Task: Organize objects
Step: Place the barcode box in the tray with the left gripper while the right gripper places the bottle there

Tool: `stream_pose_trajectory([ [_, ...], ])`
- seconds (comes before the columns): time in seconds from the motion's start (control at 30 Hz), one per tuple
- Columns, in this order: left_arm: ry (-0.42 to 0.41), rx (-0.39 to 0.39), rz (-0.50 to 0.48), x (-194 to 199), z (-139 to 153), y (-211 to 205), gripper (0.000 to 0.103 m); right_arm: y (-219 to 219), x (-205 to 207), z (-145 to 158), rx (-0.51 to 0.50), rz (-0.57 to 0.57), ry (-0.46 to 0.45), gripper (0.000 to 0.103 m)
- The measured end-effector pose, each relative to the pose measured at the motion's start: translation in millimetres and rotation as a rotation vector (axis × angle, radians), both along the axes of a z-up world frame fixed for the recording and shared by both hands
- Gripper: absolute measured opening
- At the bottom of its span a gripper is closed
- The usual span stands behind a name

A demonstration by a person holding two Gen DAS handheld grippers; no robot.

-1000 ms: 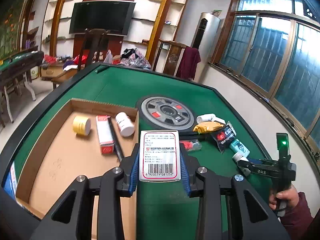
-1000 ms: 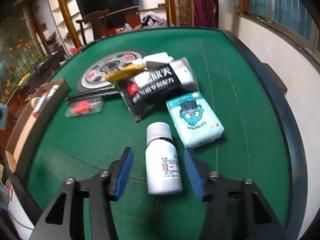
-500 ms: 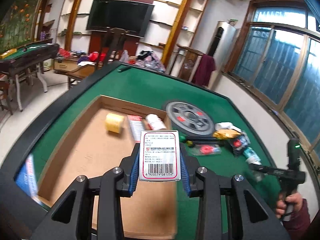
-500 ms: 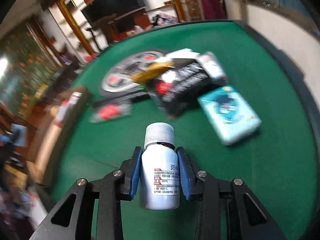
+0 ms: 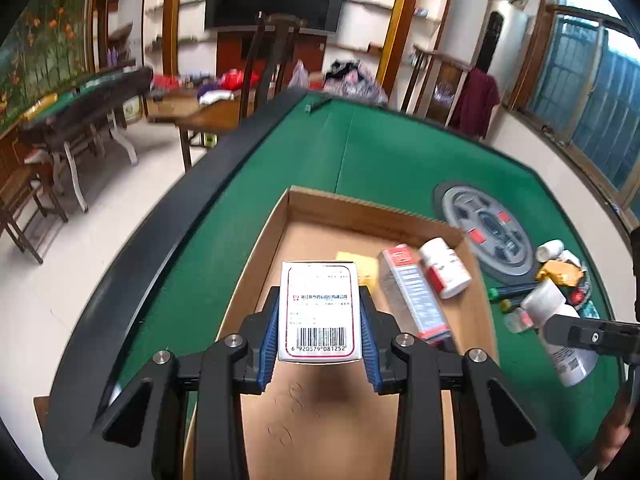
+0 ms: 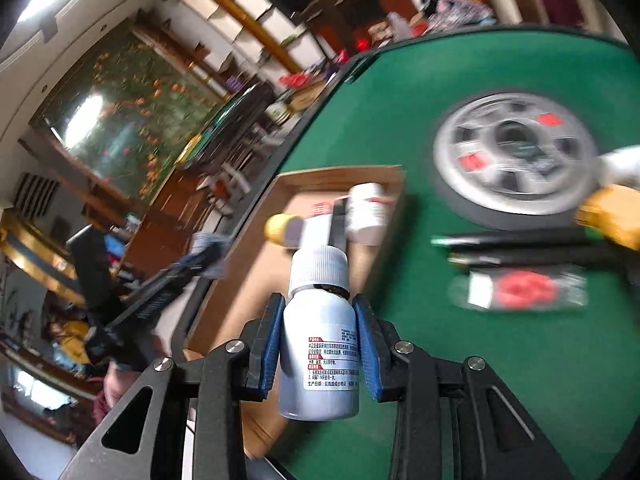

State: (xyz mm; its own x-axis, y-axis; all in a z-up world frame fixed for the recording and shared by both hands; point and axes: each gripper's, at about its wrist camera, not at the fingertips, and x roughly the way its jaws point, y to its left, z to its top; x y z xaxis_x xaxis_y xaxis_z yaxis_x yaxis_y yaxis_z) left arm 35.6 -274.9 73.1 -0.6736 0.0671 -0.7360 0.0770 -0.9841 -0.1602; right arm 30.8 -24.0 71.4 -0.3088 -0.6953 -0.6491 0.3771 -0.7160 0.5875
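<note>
My left gripper (image 5: pixel 320 316) is shut on a white medicine box (image 5: pixel 319 312) with a barcode and holds it above the open cardboard box (image 5: pixel 360 208). In that box lie a yellow tape roll (image 5: pixel 366 270), a red-and-white carton (image 5: pixel 414 290) and a white pill bottle (image 5: pixel 444 266). My right gripper (image 6: pixel 320 344) is shut on a white plastic bottle (image 6: pixel 320 352) and holds it above the green table near the cardboard box's right wall (image 6: pixel 384 240). The right gripper and its bottle also show in the left wrist view (image 5: pixel 568 340).
A grey wheel-shaped disc (image 5: pixel 486 230) lies on the green felt table (image 5: pixel 384 156) right of the box. Beside it lie black pens (image 6: pixel 516 246), a clear packet with red contents (image 6: pixel 520 290), a yellow packet (image 5: pixel 560 272) and other small items. The table has a raised dark rim (image 5: pixel 168 236).
My left gripper has carried the medicine box further over the cardboard box. My right gripper closed on the white bottle, lifted it and swung left towards the cardboard box.
</note>
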Motion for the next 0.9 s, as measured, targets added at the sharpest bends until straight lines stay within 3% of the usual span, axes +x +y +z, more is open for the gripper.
stream_pose_trajectory([
  [0.27,-0.133,0.047,0.024,-44,-31,-14,0.034,-90,-48,-34,0.000,0.065,-0.137,0.038],
  [0.57,-0.189,0.083,0.038,-60,-42,-20,0.036,-116,-91,-49,0.103,0.010,-0.143,0.038],
  [0.77,-0.156,0.175,0.010,-55,-41,-26,0.051,-127,-98,-45,0.178,0.005,-0.083,0.039],
  [0.83,-0.139,0.207,0.003,-51,-38,-27,0.060,-129,-98,-44,0.194,-0.004,-0.061,0.040],
  [0.9,-0.120,0.235,0.009,-46,-36,-29,0.064,-128,-99,-41,0.196,-0.018,-0.054,0.046],
])
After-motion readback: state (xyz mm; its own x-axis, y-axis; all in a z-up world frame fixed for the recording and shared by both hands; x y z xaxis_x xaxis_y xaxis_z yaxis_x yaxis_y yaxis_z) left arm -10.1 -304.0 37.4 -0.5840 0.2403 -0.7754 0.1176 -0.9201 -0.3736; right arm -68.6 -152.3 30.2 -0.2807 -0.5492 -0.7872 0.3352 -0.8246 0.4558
